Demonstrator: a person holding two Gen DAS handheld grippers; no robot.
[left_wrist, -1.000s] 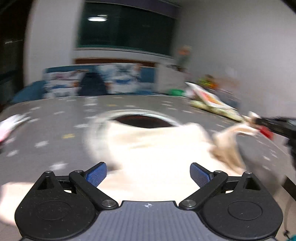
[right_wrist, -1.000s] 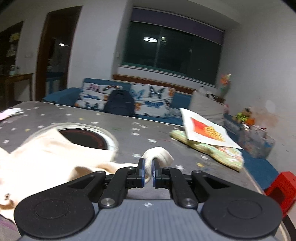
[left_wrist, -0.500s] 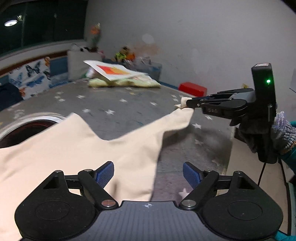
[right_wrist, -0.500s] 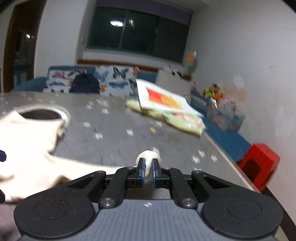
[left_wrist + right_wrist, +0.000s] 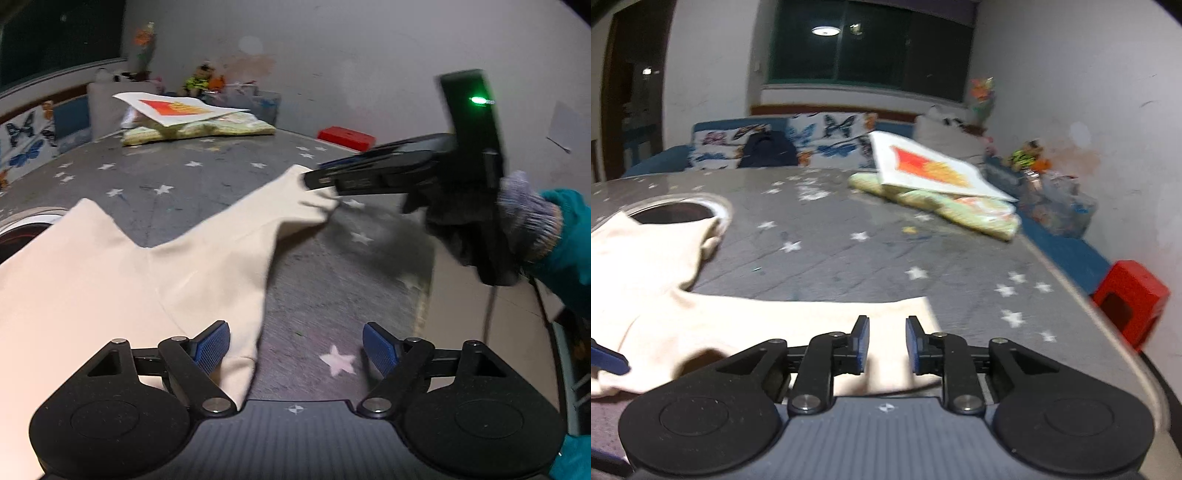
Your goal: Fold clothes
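Now cream garment (image 5: pixel 701 325) beneath parted fingers (image 5: pixel 862 343)

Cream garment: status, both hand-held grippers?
Left hand-held gripper open, one pad over the cream fabric garment. Right hand-held gripper open over the sleeve end. Garment spread flat on grey star-print table. Nothing blocking.

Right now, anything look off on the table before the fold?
Mostly fine. The cream garment isn't flat: its far corner is bunched beside the round opening in the table. The right claw is open over the sleeve end. A card sits tilted on folded fabric.
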